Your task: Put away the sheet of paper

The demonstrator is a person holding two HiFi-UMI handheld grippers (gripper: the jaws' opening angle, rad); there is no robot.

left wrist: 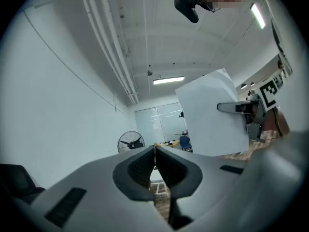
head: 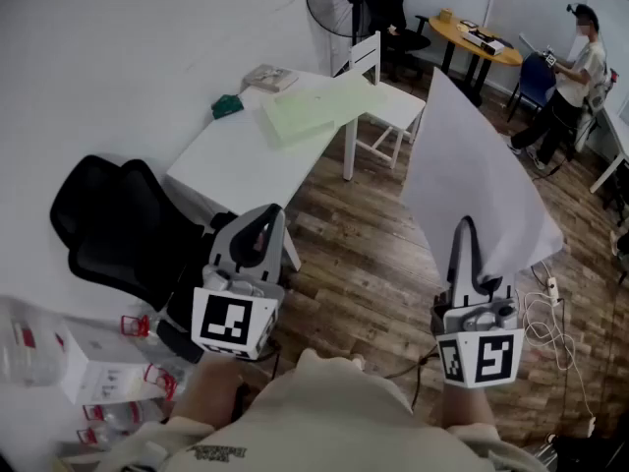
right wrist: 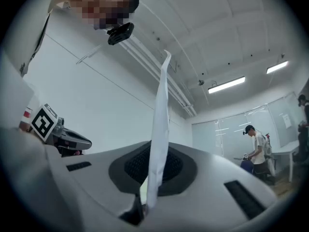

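My right gripper (head: 466, 230) is shut on the lower edge of a white sheet of paper (head: 480, 170), which stands up from the jaws over the wooden floor. In the right gripper view the sheet (right wrist: 161, 100) rises edge-on from between the pads of the right gripper (right wrist: 150, 178). The left gripper (head: 262, 216) hangs apart to the left, near the table's corner. Its jaws meet at the tips with nothing between them, as the left gripper view (left wrist: 155, 150) shows. That view also takes in the sheet (left wrist: 207, 120), with the right gripper (left wrist: 237, 108) clamped on it.
A white table (head: 241, 160) at the upper left carries a pale green folder (head: 314, 111), a green object (head: 227, 106) and a book (head: 270, 77). Near it are a white chair (head: 388, 106), a black office chair (head: 113, 224) and a fan (head: 339, 3). A person (head: 570, 77) stands at the far right. Cables (head: 550, 308) lie on the floor.
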